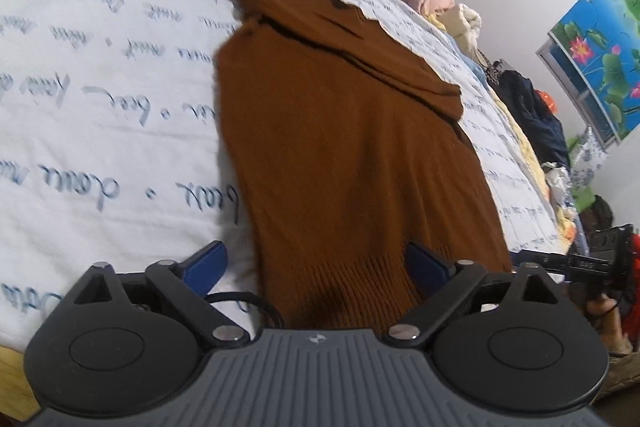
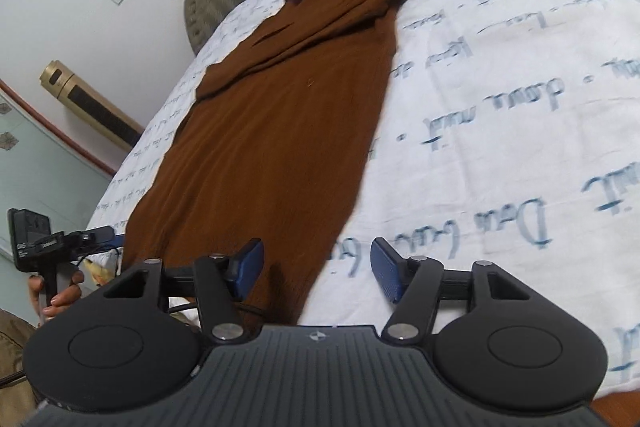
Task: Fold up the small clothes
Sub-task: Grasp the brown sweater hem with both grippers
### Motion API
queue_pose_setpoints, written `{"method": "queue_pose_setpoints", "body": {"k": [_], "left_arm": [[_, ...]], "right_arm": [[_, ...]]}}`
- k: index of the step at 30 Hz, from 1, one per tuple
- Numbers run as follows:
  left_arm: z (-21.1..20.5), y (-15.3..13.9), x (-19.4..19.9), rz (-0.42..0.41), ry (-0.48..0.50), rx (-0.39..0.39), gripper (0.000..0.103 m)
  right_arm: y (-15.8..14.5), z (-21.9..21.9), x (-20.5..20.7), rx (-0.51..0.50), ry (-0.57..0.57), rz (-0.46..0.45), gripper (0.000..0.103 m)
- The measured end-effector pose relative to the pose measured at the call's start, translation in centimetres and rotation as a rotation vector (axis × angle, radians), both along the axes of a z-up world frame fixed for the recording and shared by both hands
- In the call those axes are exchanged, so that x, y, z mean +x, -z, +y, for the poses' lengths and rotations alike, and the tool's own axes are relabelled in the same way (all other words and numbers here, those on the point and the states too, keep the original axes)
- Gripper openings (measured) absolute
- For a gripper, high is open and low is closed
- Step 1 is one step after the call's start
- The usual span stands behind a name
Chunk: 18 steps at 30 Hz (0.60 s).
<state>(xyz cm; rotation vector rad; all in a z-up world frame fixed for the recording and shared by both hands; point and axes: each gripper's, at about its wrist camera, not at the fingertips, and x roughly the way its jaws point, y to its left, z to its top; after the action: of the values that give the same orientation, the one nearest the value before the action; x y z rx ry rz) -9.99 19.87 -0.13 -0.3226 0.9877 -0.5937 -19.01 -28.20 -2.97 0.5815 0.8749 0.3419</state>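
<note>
Two tongs, left (image 1: 316,263) and right (image 2: 318,273), gape over brown sweater (image 1: 352,131) on script-printed sheet (image 1: 100,107), wording unreadable.

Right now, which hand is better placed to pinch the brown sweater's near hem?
Left, probably: the left tool squarely straddles the ribbed hem of the sweater; the right tool spans only its corner and sheet.

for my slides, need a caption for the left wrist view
Open left gripper straddling the ribbed hem of a brown sweater on a script-printed bedsheet.

Brown knit garment (image 1: 348,131) (image 2: 276,115) flat on white script-printed bedsheet (image 1: 100,75), lengthwise, sleeves folded across upper body, ribbed hem nearest.
</note>
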Motion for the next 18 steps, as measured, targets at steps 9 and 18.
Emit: {"method": "queue_pose_setpoints", "body": {"k": [9,18], "left_arm": [[-1.8,1.2,0.6,0.056,0.088,-0.109,0.084],[-4.5,1.9,2.4,0.113,0.098,-0.06,0.016]], "right_arm": [[-0.2,4.9,1.0,0.054,-0.156,0.001,0.06],[-0.2,6.8,3.4,0.03,-0.188,-0.002,0.023]]}}
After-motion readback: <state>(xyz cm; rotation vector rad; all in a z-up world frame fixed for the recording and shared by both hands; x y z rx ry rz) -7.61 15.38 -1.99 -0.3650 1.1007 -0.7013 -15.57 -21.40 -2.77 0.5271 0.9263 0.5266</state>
